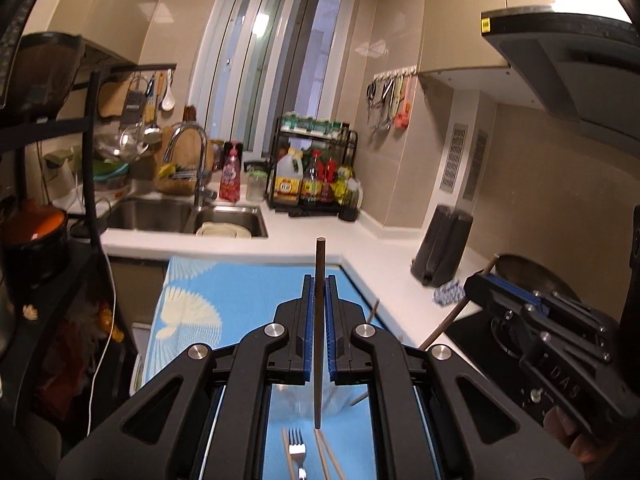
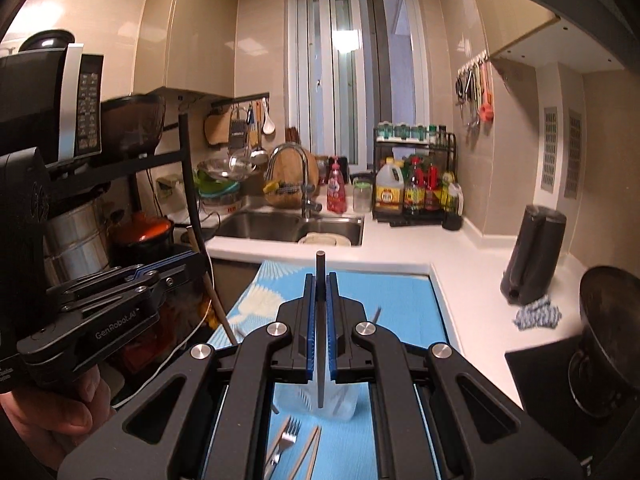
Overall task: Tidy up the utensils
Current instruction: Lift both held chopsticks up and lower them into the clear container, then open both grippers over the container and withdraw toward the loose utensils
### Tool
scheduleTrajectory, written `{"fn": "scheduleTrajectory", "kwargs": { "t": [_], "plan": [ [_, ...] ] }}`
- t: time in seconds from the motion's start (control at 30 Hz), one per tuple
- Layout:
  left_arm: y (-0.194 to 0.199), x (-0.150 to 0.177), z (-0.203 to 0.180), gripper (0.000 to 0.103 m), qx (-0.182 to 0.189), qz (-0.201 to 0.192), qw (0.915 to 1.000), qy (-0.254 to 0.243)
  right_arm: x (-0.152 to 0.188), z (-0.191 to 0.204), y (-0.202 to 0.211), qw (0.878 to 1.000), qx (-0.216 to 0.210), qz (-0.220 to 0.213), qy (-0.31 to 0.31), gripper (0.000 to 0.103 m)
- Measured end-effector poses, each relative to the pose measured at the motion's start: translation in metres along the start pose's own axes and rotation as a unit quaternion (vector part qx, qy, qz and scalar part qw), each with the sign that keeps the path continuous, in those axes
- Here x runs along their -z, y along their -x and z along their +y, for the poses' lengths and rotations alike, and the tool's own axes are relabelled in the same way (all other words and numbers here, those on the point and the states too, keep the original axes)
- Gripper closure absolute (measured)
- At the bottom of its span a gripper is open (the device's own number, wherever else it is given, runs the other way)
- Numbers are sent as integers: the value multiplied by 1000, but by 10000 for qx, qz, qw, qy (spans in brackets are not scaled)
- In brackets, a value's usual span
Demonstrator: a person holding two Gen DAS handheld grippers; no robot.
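Left wrist view: the left gripper [image 1: 319, 280] is clamped narrow on a dark chopstick [image 1: 320, 256], which stands upright between the blue pads, its long axis running 12 to 6 o'clock, the lower tip hanging above a clear cup [image 1: 316, 398] on the blue mat [image 1: 192, 304]. At 6 o'clock, below the cup, lie a fork [image 1: 297, 446] and a pair of pale chopsticks [image 1: 328, 456]. The right gripper [image 1: 476, 286] shows at 3 o'clock, pinching a second brown stick that slants down toward 7 o'clock.

Right wrist view: the right gripper [image 2: 320, 280] is likewise closed tight on a dark chopstick [image 2: 321, 264], upright, with its lower end directly over the clear cup [image 2: 320, 404]. The fork [image 2: 288, 438] and pale chopsticks [image 2: 310, 450] lie at 6 to 7 o'clock. The left gripper [image 2: 196, 258] sits at 9 o'clock.

Both sticks hang over the cup; I judge that a straight drop toward 6 o'clock is what the next move needs.
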State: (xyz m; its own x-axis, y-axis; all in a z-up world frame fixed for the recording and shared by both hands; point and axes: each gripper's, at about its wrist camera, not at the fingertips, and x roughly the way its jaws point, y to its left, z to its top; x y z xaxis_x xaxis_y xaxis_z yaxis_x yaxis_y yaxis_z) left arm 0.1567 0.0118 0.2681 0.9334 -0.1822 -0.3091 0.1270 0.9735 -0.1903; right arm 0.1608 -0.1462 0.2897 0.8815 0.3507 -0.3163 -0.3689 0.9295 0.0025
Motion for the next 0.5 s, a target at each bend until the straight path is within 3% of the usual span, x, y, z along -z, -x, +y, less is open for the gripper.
{"fn": "scheduleTrajectory", "kwargs": {
  "t": [0.13,0.27,0.5],
  "plan": [
    [-17,-23,1,98,-3,-253,9997,26,-20,-6,-17,9997,125,-225,-14,98],
    [-46,-27,8,98,-141,-281,9995,-13,-17,-12,-47,9997,182,-156,-32,98],
    [-105,15,32,98,-298,326,9990,27,29,-22,-99,9989,182,394,-170,98]
  ]
}}
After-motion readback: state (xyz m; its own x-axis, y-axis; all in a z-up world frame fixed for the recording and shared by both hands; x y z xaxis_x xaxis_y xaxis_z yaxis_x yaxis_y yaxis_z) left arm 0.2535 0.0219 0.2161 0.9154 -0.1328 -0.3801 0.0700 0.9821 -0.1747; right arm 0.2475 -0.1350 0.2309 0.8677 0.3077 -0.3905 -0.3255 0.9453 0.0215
